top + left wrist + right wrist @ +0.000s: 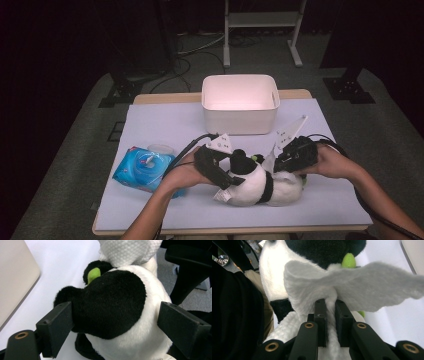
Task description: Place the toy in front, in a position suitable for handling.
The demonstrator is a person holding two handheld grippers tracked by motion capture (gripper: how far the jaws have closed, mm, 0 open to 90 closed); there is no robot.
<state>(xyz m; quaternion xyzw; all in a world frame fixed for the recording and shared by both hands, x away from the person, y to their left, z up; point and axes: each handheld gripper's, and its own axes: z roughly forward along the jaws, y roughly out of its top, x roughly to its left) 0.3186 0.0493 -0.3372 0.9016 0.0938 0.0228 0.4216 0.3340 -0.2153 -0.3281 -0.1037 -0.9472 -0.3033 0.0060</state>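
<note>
A black and white panda plush (pixel 256 186) lies near the front of the table, with a small green piece (pixel 93 275) by its head. My left gripper (pixel 234 178) grips it: one jaw presses the black fur (pixel 112 297), the other the white body. My right gripper (pixel 281 163) is shut on a white wipe (pixel 364 287), which spreads out just beyond the jaws against the panda (pixel 273 272). In the left gripper view the wipe (pixel 130 251) rests on the far side of the plush, and my left gripper (pixel 115 325) straddles the toy.
A white plastic bin (pixel 240 122) stands open behind the plush at the table's middle back. A blue pack of wipes (pixel 142 169) lies at the front left beside my left forearm. The pale mat (pixel 160 125) covers the tabletop.
</note>
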